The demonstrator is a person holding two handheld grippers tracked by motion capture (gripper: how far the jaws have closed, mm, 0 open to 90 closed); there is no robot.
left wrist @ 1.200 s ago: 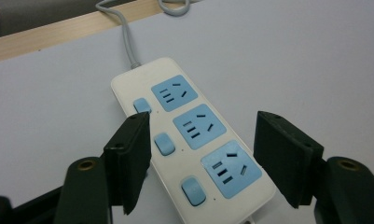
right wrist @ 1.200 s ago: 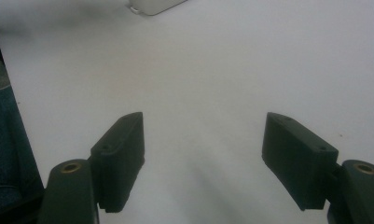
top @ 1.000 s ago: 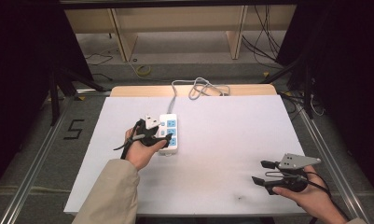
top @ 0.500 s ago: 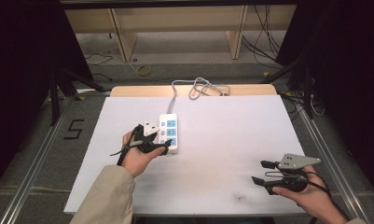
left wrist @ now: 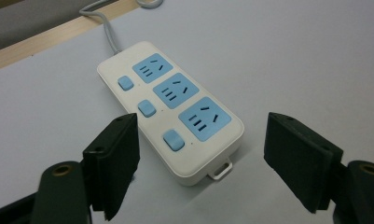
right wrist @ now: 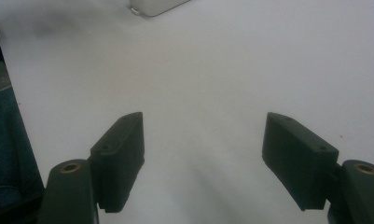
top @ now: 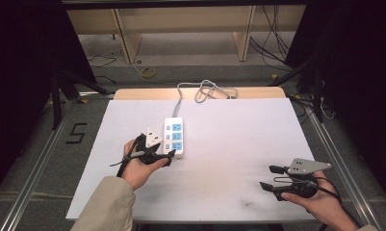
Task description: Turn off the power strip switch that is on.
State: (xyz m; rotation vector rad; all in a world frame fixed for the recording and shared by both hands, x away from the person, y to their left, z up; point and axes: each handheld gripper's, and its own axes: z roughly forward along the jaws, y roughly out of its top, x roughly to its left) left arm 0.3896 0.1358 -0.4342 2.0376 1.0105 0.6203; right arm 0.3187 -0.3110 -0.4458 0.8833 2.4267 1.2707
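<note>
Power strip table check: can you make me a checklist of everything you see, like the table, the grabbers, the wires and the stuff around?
Surface: white table top, bare apart from the strip; a wooden edge shows at the far side.
Job's things: white power strip with three blue sockets and three blue buttons, lying flat, nothing plugged in.
Clutter: nothing seen.
Grippers: left gripper has just been opening; its jaws stand wide at the strip's near end, not touching it. Right gripper open over bare table, near the person's right.
Cables: the strip's grey cord runs to the far edge and lies in a loose tangle there.
Surroundings: wooden shelf frame, floor wires, dark curtains.
</note>
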